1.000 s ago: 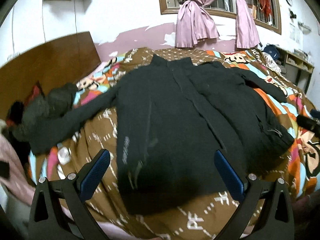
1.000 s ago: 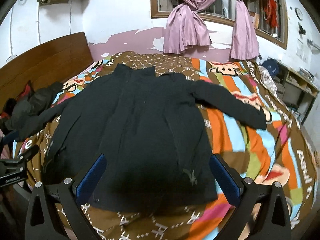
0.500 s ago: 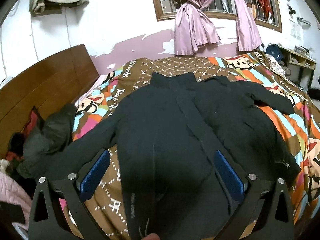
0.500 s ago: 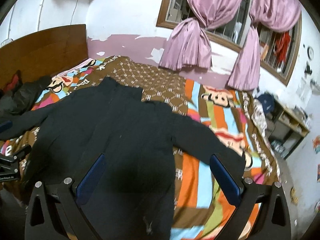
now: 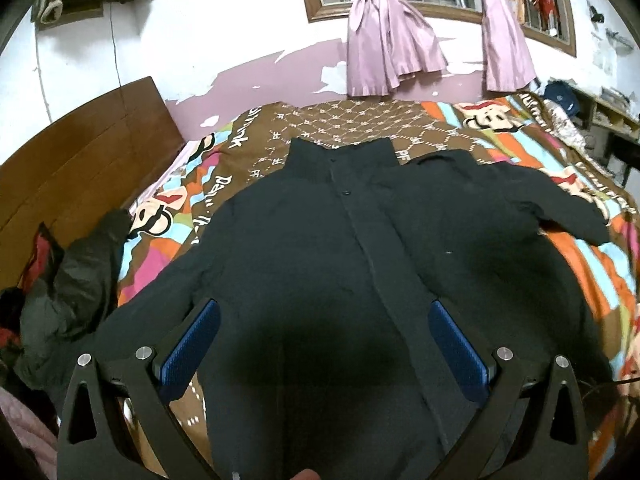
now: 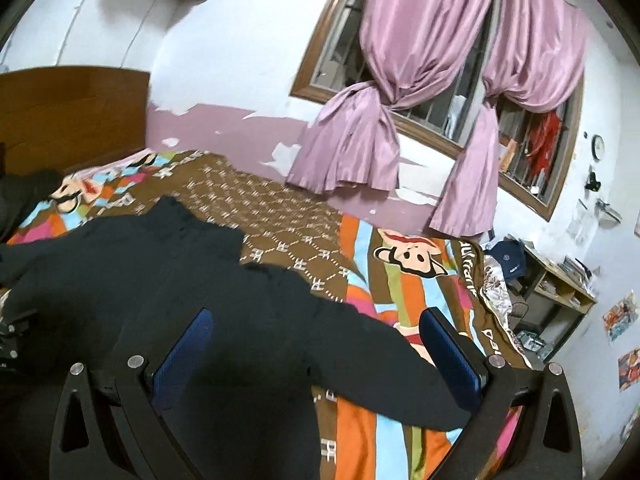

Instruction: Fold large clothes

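A large black jacket (image 5: 340,264) lies spread front-up on the patterned bedspread (image 5: 344,124), collar toward the wall, both sleeves out to the sides. My left gripper (image 5: 324,344) is open and empty, above the jacket's lower body. My right gripper (image 6: 316,348) is open and empty, above the jacket (image 6: 168,280) near its right shoulder and right sleeve (image 6: 384,364), which reaches out over the striped part of the bedspread (image 6: 360,248).
A wooden headboard (image 5: 80,152) stands at the left. A dark pile of clothes (image 5: 68,280) lies at the bed's left side. A window with pink curtains (image 6: 400,100) is on the far wall. A shelf with clutter (image 6: 560,280) stands at the right.
Both grippers moved forward over the jacket toward its collar. The right gripper also swung right, toward the right sleeve and the window. Both stayed open.
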`<state>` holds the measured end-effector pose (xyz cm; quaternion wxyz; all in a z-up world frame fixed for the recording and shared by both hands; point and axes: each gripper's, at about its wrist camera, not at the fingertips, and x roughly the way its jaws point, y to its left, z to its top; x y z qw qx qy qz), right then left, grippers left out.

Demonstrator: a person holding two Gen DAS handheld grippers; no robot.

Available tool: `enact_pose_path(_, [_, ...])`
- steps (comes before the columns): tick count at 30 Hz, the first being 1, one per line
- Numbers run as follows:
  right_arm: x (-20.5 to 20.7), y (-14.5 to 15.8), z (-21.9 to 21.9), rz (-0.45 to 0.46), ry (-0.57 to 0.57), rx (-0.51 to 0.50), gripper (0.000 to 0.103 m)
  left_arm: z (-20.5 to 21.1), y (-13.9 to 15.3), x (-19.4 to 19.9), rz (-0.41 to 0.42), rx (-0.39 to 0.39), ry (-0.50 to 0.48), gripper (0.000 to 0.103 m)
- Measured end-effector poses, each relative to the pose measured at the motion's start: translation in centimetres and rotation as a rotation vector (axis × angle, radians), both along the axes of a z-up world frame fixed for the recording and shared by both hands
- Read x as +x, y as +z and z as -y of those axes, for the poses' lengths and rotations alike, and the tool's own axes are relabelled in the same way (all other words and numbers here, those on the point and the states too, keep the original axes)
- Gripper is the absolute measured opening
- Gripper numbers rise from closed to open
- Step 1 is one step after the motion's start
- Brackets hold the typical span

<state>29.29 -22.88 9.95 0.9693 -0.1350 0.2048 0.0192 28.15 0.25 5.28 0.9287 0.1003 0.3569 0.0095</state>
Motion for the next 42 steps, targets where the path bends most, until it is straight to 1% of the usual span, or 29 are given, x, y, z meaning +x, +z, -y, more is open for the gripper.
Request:
enact_pose_path(4, [2.5,-0.8,1.3,0.014,-0.023,0.023,0.103,-0.5,-1.5,2.3,-0.027,0.009,0.037,0.102])
enact_pose_path(7, [4.4,-2.1,2.5,-0.001,-0.054,0.035,0.103,-0.5,-2.6,4.2,-0.05,0.016,0.048,0.102])
enact_pose_path(10, [5.8,-3.5,3.9,-0.023,-0.09,0.053,0.103,0.2,-3.6,5.9,-0.064,0.04,0.051,0.102])
enact_pose_path(14, [7.5,-5.7,6.3,-0.076,-0.155,0.057,0.103,1.9,-5.0,8.2,-0.088,0.044,0.049,0.102])
enact_pose_path(17, [8.4,-7.5,7.9,-0.108,-0.199,0.069,0.103,3.5,-5.9,9.9,-0.111,0.03,0.05,0.102])
enact_pose_path(20, [9.4,-9.4,9.9,-0.156,-0.247,0.107,0.103,5.4,-6.3,11.6,-0.13,0.026,0.042,0.102])
enact_pose_path(22, [9.9,-10.6,11.1,-0.186,-0.273,0.136,0.103,6.8,-6.5,12.7,-0.127,0.041,0.045,0.102])
enact_pose_path(25, [10.6,-12.3,14.0,-0.227,-0.323,0.214,0.103,8.5,-6.8,14.0,-0.121,0.068,0.051,0.102])
enact_pose_path(27, [11.1,-13.6,16.4,-0.258,-0.391,0.284,0.103,9.7,-7.0,14.6,-0.118,0.096,0.046,0.102])
enact_pose_path(29, [11.5,-15.1,19.1,-0.312,-0.499,0.352,0.103,10.7,-7.4,15.1,-0.115,0.126,0.035,0.102])
enact_pose_path(31, [11.9,-16.7,21.4,-0.365,-0.576,0.405,0.103,11.7,-7.8,15.5,-0.105,0.158,0.021,0.102])
enact_pose_path(34, [12.0,-18.9,24.4,-0.44,-0.641,0.497,0.103,12.7,-8.4,15.9,-0.088,0.191,0.004,0.102])
enact_pose_path(37, [11.7,-20.6,26.9,-0.476,-0.633,0.645,0.103,13.6,-9.1,16.2,-0.078,0.212,-0.013,0.102])
enact_pose_path(41, [11.4,-22.5,28.8,-0.503,-0.597,0.83,0.103,14.8,-10.4,17.0,-0.082,0.237,-0.022,0.102])
enact_pose_path(42, [11.3,-23.3,29.3,-0.51,-0.591,0.895,0.103,15.0,-10.6,17.0,-0.086,0.24,-0.024,0.102])
